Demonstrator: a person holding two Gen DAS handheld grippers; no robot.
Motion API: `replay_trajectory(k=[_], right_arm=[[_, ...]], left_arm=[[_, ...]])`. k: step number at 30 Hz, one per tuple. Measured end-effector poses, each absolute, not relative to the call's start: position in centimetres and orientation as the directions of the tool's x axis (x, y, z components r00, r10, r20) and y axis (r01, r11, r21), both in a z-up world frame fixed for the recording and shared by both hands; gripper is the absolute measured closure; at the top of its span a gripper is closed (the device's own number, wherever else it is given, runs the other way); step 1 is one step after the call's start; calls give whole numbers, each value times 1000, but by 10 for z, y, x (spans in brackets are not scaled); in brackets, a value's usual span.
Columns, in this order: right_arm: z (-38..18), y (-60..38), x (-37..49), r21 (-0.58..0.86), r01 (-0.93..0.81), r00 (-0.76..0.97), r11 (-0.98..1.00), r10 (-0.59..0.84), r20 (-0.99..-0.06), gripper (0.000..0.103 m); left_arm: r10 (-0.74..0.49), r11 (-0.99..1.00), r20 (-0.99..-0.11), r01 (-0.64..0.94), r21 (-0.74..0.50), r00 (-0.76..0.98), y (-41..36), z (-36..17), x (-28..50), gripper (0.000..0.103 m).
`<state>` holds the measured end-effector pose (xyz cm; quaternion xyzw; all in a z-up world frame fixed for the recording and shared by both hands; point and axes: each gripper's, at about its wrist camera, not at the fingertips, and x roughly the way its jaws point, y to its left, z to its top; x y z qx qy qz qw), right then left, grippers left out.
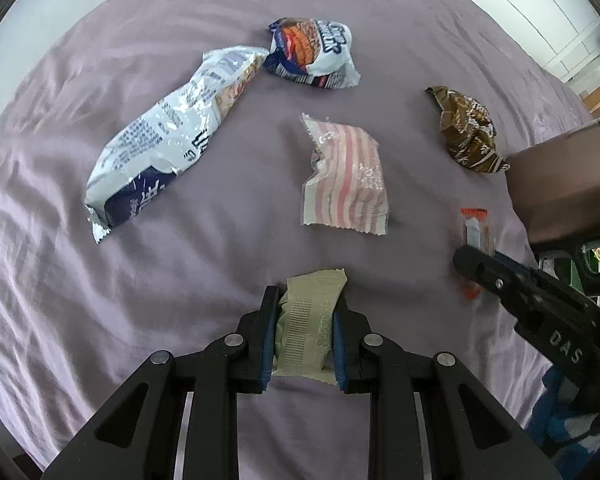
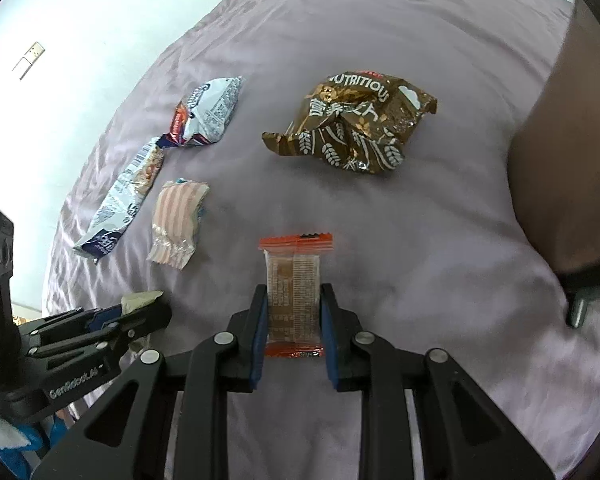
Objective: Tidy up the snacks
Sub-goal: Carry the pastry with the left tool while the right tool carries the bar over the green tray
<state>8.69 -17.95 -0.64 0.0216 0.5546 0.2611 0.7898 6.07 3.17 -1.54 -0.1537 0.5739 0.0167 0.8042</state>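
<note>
The left claw [image 1: 304,312] is clamped on a pale green packet [image 1: 314,320], its blue pads pressing both sides; the right claw [image 2: 294,312] grips an orange-ended bar [image 2: 294,296] likewise. Both hang over the lilac bed sheet [image 1: 180,272]. Just beyond the green packet lies a pink striped wrapper [image 1: 346,178]; left of that wrapper a long white-blue bag [image 1: 172,132], behind it a crumpled blue-orange pack [image 1: 314,54], right of it a brown bag [image 1: 466,132]
</note>
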Motion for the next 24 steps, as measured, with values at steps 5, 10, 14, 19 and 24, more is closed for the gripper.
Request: replay_trajectory(k=[5, 10, 14, 19, 24], right_arm=[[10, -187, 71, 329, -407, 265, 852, 455, -851, 103], [26, -200, 51, 327, -431, 266, 841, 465, -844, 103], [38, -218, 31, 324, -438, 261, 839, 463, -847, 103], [45, -255, 2, 315, -416, 251, 853, 440, -862, 103], [46, -304, -20, 292, -347, 259, 891, 390, -884, 103]], left_arm=[[-131, 959, -921, -187, -211, 367, 22, 4, 61, 83], [-123, 970, -911, -145, -193, 394, 12, 24, 60, 83], [-129, 981, -915, -84, -173, 381, -5, 32, 54, 83], [-152, 988, -927, 29, -151, 342, -39, 31, 41, 83], [-186, 977, -935, 162, -142, 303, -89, 31, 29, 83]])
